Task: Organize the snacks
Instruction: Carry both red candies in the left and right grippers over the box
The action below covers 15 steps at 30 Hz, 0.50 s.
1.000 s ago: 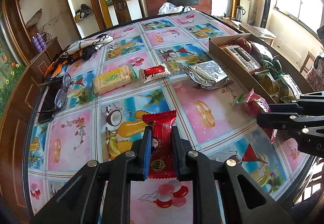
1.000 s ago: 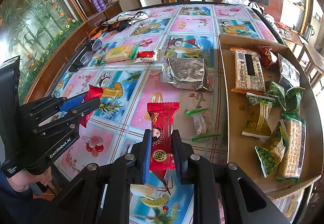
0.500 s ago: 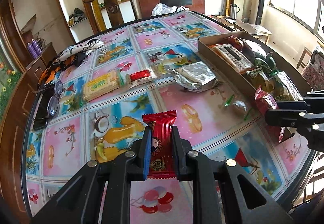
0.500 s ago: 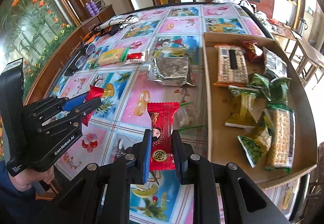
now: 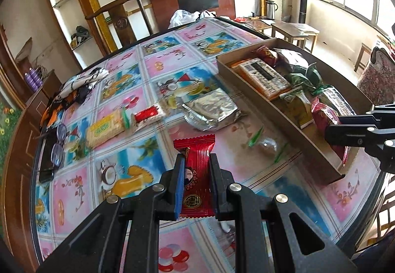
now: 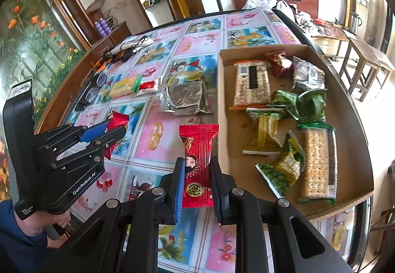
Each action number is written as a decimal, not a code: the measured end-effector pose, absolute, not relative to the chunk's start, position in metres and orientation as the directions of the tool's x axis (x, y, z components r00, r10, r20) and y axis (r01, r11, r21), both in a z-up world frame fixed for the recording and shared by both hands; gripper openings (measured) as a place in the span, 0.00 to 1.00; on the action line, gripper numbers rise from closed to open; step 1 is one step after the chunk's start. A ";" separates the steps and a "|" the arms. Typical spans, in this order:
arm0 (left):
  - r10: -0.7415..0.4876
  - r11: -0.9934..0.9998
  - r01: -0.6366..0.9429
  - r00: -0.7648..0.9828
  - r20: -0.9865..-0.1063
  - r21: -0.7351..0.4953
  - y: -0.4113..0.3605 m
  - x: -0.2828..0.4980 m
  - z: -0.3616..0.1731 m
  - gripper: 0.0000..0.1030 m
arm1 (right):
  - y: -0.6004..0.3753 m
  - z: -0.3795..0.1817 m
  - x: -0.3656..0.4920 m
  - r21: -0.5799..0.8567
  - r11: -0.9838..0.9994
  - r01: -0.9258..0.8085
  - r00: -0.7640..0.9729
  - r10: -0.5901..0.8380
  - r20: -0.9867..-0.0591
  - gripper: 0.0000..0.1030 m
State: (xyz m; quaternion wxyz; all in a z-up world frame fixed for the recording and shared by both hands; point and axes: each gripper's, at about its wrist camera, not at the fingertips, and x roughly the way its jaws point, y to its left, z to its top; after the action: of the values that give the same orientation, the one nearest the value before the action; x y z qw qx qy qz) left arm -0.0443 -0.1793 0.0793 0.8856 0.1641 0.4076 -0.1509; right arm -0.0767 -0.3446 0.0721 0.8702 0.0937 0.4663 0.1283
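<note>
My left gripper (image 5: pixel 196 159) is shut on a red snack packet (image 5: pixel 195 147), held above the patterned tablecloth. My right gripper (image 6: pixel 197 164) is shut on a matching red packet (image 6: pixel 198 142), which hangs just left of the cardboard tray's wall (image 6: pixel 222 110). In the left wrist view the right gripper (image 5: pixel 332 133) shows at the right edge, its packet (image 5: pixel 324 116) over the tray's near end. In the right wrist view the left gripper (image 6: pixel 116 129) shows at the left, a hand beneath it. The tray holds several snacks, among them a cracker pack (image 6: pixel 318 164) and an orange wafer pack (image 6: pixel 251 85).
On the table lie a silver foil packet (image 5: pixel 212 110), a yellow cracker pack (image 5: pixel 105 128), a small red-and-white packet (image 5: pixel 148 115) and a clear candy with green ends (image 5: pixel 267 143). Glasses (image 5: pixel 58 144), a phone and a cloth lie at the left edge.
Both grippers have carried their red packets across the table to the right, toward the tray. The tray now sits closer in both views. Both grips are unchanged.
</note>
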 end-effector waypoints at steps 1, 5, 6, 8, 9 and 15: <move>-0.136 0.898 0.406 0.623 -0.771 0.169 -0.183 -0.044 0.080 0.17 | -0.348 0.072 -0.077 0.287 0.949 -0.130 0.535 0.311 -0.786 0.21; -0.151 0.890 0.423 0.623 -0.768 0.168 -0.195 -0.040 0.086 0.17 | -0.366 0.073 -0.079 0.312 0.945 -0.094 0.551 0.311 -0.775 0.21; -0.158 0.889 0.428 0.619 -0.769 0.162 -0.198 -0.039 0.087 0.17 | -0.370 0.074 -0.079 0.317 0.945 -0.085 0.554 0.309 -0.773 0.21; -0.173 0.884 0.441 0.615 -0.769 0.154 -0.206 -0.037 0.091 0.17 | -0.382 0.073 -0.080 0.333 0.941 -0.057 0.562 0.306 -0.768 0.21; -0.179 0.882 0.447 0.614 -0.769 0.152 -0.209 -0.036 0.092 0.17 | -0.387 0.073 -0.081 0.339 0.940 -0.044 0.565 0.304 -0.767 0.21; -0.245 0.860 0.499 0.590 -0.769 0.109 -0.239 -0.031 0.103 0.17 | -0.421 0.069 -0.081 0.372 0.927 0.046 0.583 0.277 -0.764 0.21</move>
State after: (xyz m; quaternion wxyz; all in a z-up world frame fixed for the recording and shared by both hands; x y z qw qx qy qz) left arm -0.0309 -0.2388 0.1030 0.8775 0.1585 0.3999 -0.2121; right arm -0.0808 -0.4208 0.0689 0.8715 0.1790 0.4517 0.0662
